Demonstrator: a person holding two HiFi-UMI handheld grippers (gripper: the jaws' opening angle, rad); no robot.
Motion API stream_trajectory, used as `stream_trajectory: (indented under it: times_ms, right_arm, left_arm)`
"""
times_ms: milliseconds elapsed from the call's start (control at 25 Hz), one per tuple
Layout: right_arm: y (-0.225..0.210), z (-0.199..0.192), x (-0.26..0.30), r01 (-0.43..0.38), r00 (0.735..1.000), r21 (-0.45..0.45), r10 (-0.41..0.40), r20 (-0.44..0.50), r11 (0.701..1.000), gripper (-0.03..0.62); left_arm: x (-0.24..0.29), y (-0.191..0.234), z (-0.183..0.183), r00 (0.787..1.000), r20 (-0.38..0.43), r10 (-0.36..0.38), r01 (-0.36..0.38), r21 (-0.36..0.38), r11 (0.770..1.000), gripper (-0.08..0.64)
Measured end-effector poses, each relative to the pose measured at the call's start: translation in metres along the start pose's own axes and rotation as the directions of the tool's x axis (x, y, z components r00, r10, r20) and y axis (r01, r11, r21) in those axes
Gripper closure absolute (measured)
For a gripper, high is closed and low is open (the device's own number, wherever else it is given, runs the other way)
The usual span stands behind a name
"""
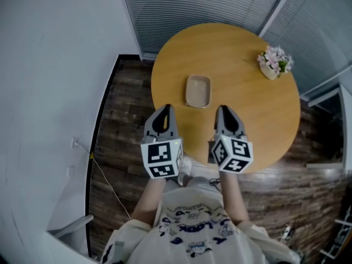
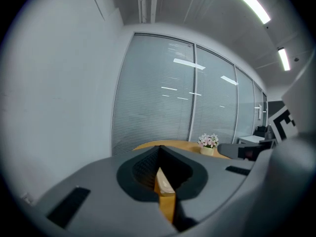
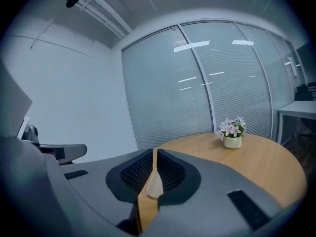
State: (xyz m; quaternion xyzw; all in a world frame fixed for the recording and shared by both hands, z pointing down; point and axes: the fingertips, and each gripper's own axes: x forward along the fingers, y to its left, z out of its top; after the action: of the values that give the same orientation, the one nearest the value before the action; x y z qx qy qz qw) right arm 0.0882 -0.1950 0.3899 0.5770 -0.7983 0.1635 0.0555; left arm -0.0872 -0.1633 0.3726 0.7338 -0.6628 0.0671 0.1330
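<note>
So the left gripper [image 1: 166,108] is hanging over the near left edge of the round wooden table [image 1: 247,114]. Its jaws are pretty much closed tip to tip with nothing caught in them. In the left gripper view [image 2: 158,149] you just get a thin slit below the tips, with a sliver of the table and the dish showing through.

The small beige dish [image 1: 198,91] sits flat around the middle of the table. It's a bit farther away than both grippers and roughly between them, and neither one touches it.

The right gripper [image 1: 223,108] is alongside, over the near side of the table. Same deal here, jaws pressed together and empty, with the dish [image 3: 154,186] peeking through the crack.

Far right on the table there's a little pot of pink flowers [image 1: 273,63], well apart from everything else.
</note>
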Motion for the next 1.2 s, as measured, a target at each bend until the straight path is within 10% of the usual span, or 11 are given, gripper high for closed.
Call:
stream_trajectory:
  times_ms: [1200]
  right_arm:
    - [-0.036, -0.028, 0.112, 0.056, 0.989, 0.019, -0.053, -0.141, 0.998, 0.565]
  left_arm:
    - [0.121, 0.010, -0.032, 0.986, -0.161, -0.048, 0.048, -0.007, 0.999, 0.557]
